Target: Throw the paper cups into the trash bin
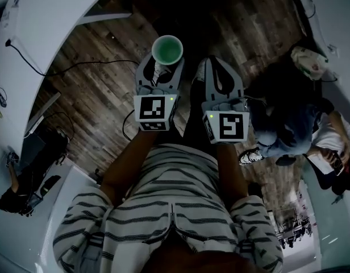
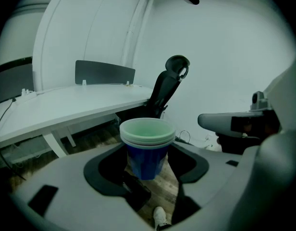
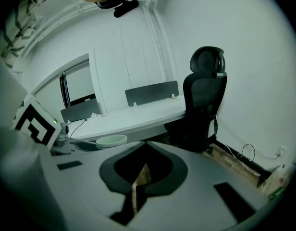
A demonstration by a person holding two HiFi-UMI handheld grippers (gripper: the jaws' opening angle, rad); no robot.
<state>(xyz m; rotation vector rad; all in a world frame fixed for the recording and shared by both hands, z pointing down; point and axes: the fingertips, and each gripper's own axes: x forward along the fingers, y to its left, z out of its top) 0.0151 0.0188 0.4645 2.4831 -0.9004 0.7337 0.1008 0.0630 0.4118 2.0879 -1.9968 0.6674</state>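
L gripper [image 2: 147, 170]: jaws pinching nested paper cups [image 2: 147, 146] on the blue wall, upright, held over wood floor [image 1: 101, 90]. R gripper [image 3: 138, 177]: jaws pressed together, empty. No trash bin in view. Best approach, prob.: keep stack level, grip steady, find bin before letting go.

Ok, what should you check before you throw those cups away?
1. Grip on cups: ok, the left tool is shut on the stack.
2. Stack upright: ok.
3. Spare right tool: ok, shut with nothing in it.
4. Sight of trash bin: cannot tell, none shows in any view.
5. Room to move: cannot tell, a seated person is close on the right.
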